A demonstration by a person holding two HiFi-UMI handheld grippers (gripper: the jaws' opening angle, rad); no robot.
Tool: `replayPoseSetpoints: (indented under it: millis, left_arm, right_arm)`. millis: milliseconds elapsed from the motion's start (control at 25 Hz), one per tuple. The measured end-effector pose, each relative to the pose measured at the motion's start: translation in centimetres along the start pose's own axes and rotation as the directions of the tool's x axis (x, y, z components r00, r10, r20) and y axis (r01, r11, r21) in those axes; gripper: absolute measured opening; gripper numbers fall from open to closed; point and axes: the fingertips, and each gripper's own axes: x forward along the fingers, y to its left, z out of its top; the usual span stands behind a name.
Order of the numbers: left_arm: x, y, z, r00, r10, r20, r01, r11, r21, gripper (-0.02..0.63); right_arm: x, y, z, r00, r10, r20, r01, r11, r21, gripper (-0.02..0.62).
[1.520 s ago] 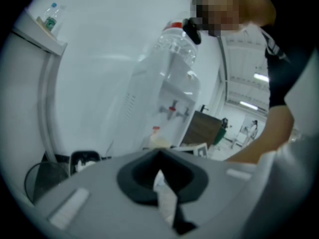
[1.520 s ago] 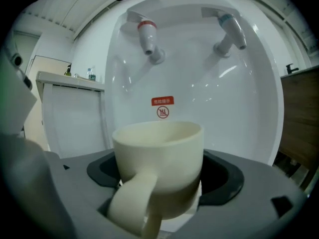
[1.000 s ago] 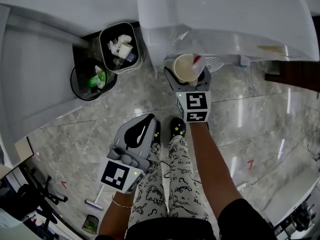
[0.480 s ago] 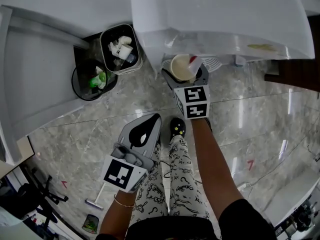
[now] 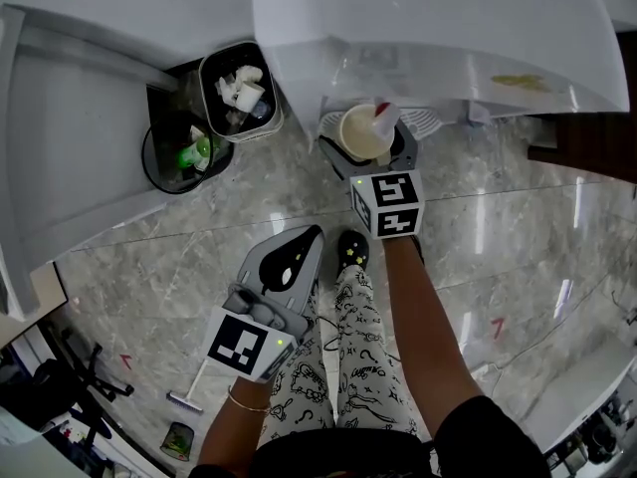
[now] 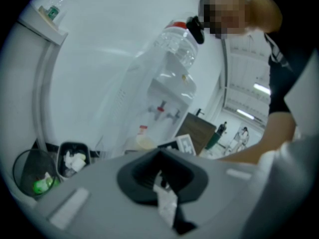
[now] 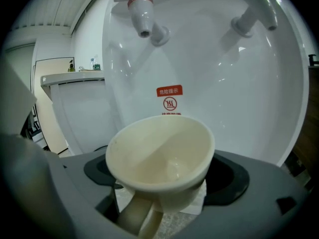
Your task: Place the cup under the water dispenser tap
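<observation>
dispenser: white glossy plastic body [image 5: 428, 28] fills the top of the head view. Its curved recess is the backdrop of the right gripper view, and the clear bottle on top shows in the left gripper view.
floor: polished grey marble [image 5: 199, 237], reflective.
bins: black rectangular bin [image 5: 239, 93] with white paper waste and a round bin [image 5: 179, 157] with something green sit upper left, beside the dispenser and clear of the work.
left gripper: [image 5: 284, 267] hangs low by the person's leg, lower centre. Its jaws are together with nothing between them; it looks parked because this is a one-hand job.
right gripper: [image 5: 370, 147] reaches to the dispenser front, upper centre, clamped tight on the cup from the handle side, so the mouth stays up and open to the spout.
drip tray: white slotted grille [image 5: 426, 122] just right of the cup.
cup: [image 7: 159, 153] cream, smooth ceramic look, round, flared, empty. It is held inside the recess, below the red tap and slightly right of it. It probably needs a small nudge, then setting down.
taps: red-capped [image 7: 142, 14] at top left, blue [image 7: 254, 6] at top right.
label: red hot-water warning [image 7: 170, 97] above the rim.
</observation>
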Motion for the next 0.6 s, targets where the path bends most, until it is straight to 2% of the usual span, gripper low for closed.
replayPoseSetpoints:
  millis: [360, 600]
  left_arm:
    - [0.3, -0.7, -0.4, 1.0, -0.004, -0.004, 0.004, 1.0, -0.003, -0.012]
    - [0.6, -1.6, -0.1, 1.0, -0.024, -0.002, 0.024, 1.0, 0.004, -0.012]
  right_arm:
    - [-0.8, 0.4, 0.9, 0.999, 0.014, 0.04, -0.012, 0.998, -0.061, 0.462]
    - [-2.0, 0.1, 2.0, 0.996, -0.006, 0.085, 0.014, 0.996, -0.09, 0.46]
